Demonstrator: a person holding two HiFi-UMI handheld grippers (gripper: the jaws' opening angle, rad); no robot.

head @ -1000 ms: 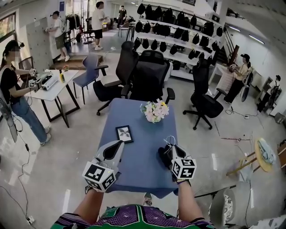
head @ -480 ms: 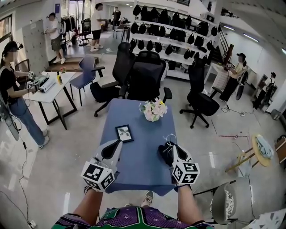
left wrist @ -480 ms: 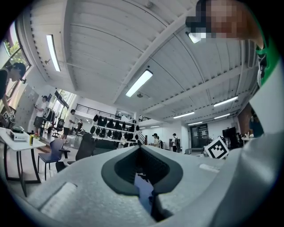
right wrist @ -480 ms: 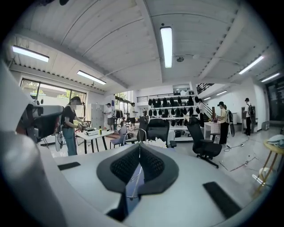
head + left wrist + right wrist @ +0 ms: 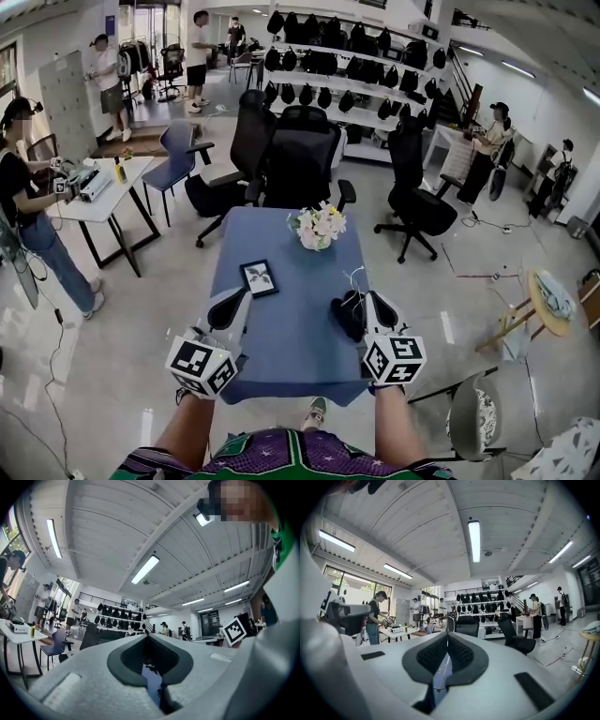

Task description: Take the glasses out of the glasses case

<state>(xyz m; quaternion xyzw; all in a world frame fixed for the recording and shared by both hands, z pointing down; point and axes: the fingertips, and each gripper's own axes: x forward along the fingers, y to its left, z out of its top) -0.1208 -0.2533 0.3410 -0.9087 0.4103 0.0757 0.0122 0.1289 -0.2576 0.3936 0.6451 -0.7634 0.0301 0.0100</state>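
Observation:
A black glasses case (image 5: pixel 345 315) lies on the blue table (image 5: pixel 291 319) near its right front. Thin wire glasses (image 5: pixel 355 278) stick up just beyond the case. My right gripper (image 5: pixel 368 299) hovers over the case's right side and looks shut on the glasses. In the right gripper view the jaws meet (image 5: pixel 447 634) and a thin wire loop of the glasses (image 5: pixel 447 618) rises from their tips. My left gripper (image 5: pixel 235 303) is over the table's left front, shut on nothing. Through its narrow slit (image 5: pixel 149 639) only blue table shows.
A framed picture (image 5: pixel 259 277) lies left of the table's centre and a flower bunch (image 5: pixel 317 228) stands at its far end. Black office chairs (image 5: pixel 298 159) crowd behind the table. People stand at a white desk (image 5: pixel 98 183) to the left and further off.
Both grippers hold almost the same places over the table front. The right one has edged slightly right with the wire glasses. The head view has shifted a little.

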